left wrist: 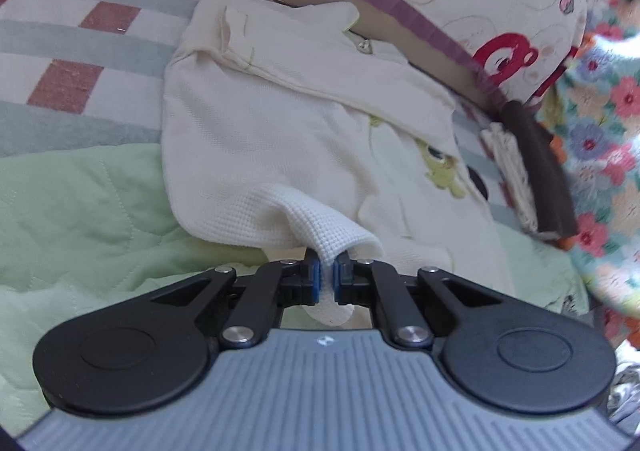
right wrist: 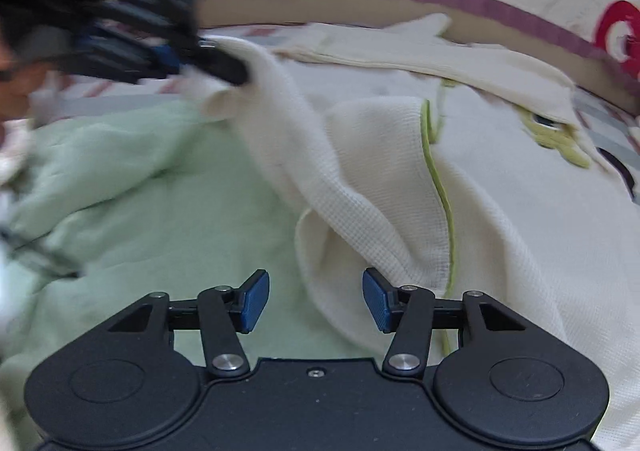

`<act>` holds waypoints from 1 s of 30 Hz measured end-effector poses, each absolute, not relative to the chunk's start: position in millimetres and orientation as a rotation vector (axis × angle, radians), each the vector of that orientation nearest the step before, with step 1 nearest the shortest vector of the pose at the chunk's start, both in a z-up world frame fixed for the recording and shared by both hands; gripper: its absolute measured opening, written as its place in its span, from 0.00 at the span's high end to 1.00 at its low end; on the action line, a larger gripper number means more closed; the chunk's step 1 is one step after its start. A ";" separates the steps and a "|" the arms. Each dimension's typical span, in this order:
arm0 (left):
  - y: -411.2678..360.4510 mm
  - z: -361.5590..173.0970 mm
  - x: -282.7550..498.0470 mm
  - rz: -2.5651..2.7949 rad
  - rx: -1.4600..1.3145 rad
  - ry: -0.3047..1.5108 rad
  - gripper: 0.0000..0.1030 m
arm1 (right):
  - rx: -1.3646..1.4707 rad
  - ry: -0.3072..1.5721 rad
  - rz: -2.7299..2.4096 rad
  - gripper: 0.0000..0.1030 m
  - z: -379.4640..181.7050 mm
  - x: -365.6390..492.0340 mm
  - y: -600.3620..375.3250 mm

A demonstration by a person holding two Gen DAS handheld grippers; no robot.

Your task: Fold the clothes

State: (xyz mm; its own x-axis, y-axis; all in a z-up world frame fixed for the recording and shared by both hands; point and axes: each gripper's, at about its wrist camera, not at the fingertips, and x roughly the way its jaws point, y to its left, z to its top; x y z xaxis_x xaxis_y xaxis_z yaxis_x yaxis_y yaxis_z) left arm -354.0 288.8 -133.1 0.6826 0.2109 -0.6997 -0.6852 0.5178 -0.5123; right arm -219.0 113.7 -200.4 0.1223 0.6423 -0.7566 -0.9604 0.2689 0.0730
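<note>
Left claw point(left wrist: 329, 277) pinches cream garment point(left wrist: 256, 139); right claw point(right wrist: 316, 301) gapes

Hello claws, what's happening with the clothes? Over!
Left claw shut on cream top, hem lifted. Right claw open, empty, near hem. Nothing blocking. Over.

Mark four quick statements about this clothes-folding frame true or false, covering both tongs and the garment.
1. The left tongs are shut on the cream garment. True.
2. The right tongs grip the garment's green-trimmed edge. False: they are open and hold nothing.
3. The garment lies partly on a green quilt. True.
4. The garment is plain, with no picture on it. False: a small green cartoon figure shows on its front.
</note>
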 end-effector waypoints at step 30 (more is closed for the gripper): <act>267.4 -114.0 -451.2 0.653 -0.734 0.833 0.95 | -0.538 0.601 1.619 0.96 -178.6 -243.1 85.4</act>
